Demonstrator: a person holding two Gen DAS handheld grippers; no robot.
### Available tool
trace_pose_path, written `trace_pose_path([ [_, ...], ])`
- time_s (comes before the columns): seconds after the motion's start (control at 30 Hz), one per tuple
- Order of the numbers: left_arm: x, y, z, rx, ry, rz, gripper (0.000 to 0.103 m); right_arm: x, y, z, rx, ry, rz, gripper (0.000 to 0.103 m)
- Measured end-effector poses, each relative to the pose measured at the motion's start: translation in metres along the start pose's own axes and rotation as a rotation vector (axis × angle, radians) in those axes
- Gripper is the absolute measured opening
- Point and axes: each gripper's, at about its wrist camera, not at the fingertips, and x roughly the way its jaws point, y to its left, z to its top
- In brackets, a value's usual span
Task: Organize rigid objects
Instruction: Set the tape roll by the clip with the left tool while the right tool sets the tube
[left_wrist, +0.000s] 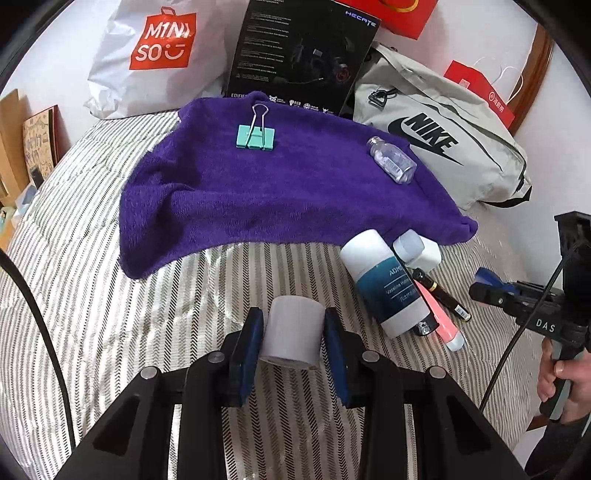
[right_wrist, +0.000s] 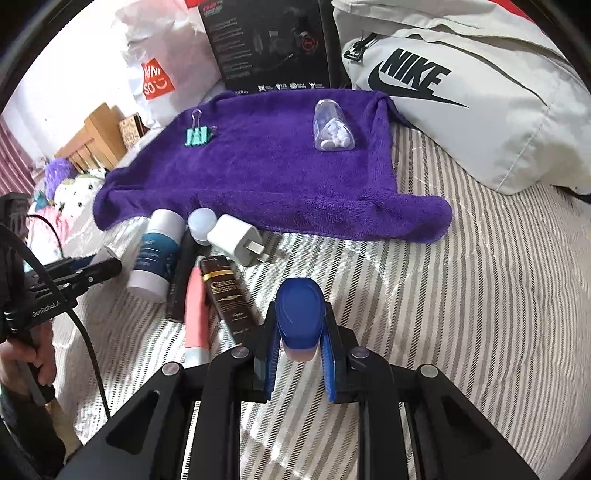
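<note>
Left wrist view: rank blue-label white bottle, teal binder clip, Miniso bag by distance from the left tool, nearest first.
1. Blue-label white bottle, lying on the striped bedding just right of the left tool, which grips a white roll.
2. Teal binder clip, on the purple towel, ahead.
3. Miniso bag, beyond the towel, far left.

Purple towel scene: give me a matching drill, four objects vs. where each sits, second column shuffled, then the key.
Things:
1. binder clip
2. white roll
3. blue-capped bottle
4. charger plug

Places:
A. between the right gripper's fingers
B. on the striped bedding, just off the towel's edge
C. on the purple towel
D. between the left gripper's fingers

Pairs: 1-C, 2-D, 3-A, 4-B
</note>
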Motion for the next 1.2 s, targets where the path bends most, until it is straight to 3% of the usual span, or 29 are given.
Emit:
trace_pose_path([
  [0.33,-0.014,-0.004,0.012,-0.002,-0.027,-0.007,0.032,-0.002,-0.001,0.006,-0.001,0.005,0.028,0.020],
  [0.53,-0.021,0.006,0.027,-0.037,-0.086,0.004,0.032,-0.017,0.001,0.017,-0.003,-0.036,0.032,0.020],
  [0.8,-0.018,0.012,0.052,-0.053,-0.129,0.005,0.032,-0.019,0.001,0.054,-0.031,-0.095,0.019,0.020],
  [1.2,0.002,0.028,0.084,-0.085,-0.138,0.012,0.032,0.018,-0.012,0.106,-0.045,-0.061,-0.046,0.020],
])
